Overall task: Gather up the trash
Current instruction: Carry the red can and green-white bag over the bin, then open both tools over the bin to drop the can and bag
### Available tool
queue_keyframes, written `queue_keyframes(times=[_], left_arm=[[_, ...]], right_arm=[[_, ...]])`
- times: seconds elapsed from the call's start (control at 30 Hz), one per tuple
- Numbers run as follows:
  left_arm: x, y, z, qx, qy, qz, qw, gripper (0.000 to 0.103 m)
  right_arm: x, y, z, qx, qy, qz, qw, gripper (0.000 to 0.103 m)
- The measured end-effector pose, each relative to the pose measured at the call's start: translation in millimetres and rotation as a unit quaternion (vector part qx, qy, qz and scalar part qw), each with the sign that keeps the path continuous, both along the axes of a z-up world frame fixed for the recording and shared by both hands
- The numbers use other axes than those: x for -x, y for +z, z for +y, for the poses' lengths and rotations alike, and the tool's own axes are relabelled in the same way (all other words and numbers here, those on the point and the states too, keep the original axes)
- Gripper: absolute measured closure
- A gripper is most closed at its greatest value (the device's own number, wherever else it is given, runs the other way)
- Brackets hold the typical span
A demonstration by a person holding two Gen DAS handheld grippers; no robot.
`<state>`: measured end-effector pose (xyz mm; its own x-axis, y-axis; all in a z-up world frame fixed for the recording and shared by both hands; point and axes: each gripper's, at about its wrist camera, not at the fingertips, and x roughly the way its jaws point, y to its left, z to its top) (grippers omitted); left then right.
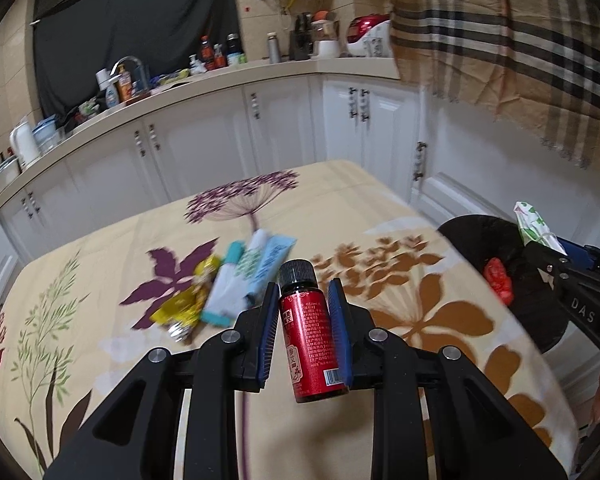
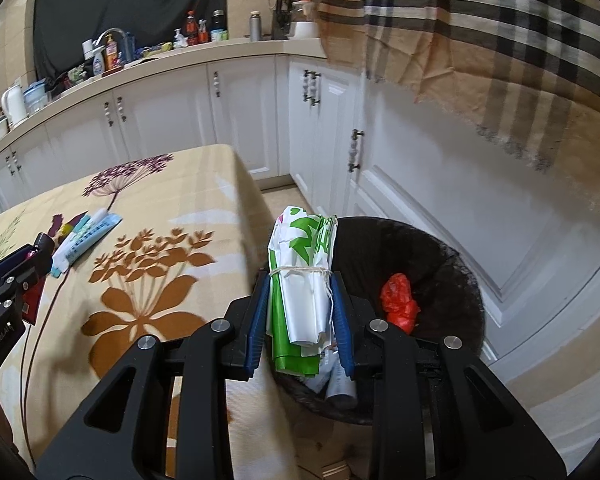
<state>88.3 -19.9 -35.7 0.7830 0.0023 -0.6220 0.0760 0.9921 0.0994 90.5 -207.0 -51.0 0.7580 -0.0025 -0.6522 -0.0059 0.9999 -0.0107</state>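
The left wrist view looks down along its fingers [image 1: 342, 316] from close above the flowered worktop [image 1: 400, 288], facing the white cabinets [image 1: 204, 148]. The right wrist view sits right of that worktop [image 2: 148, 280], tilted down over the black bin [image 2: 452, 280]. Both share worktop, bin [image 1: 484, 232] and cabinets [image 2: 168, 108].

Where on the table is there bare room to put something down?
The tablecloth lies bare over the brown flower print, between the tubes and the edge by the trash bin. The near-left corner with the green sprigs is bare too. It is crowded around the tubes and the yellow wrapper.
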Motion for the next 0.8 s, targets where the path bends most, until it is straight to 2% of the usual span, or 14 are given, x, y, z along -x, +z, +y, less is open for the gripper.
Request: queue_keyframes(times=[0.53, 0.8], left_arm=[[-38, 14, -95, 0.005, -0.098, -0.023, 0.9949, 0.077], [-55, 10, -134, -0.004, -0.127, -0.024, 0.9916, 0.077]], right_arm=[[-8, 13, -78, 0.013, -0.095, -0.025, 0.995, 0.075], [-18, 9, -99, 0.012, -0.118, -0.025, 0.993, 0.074]])
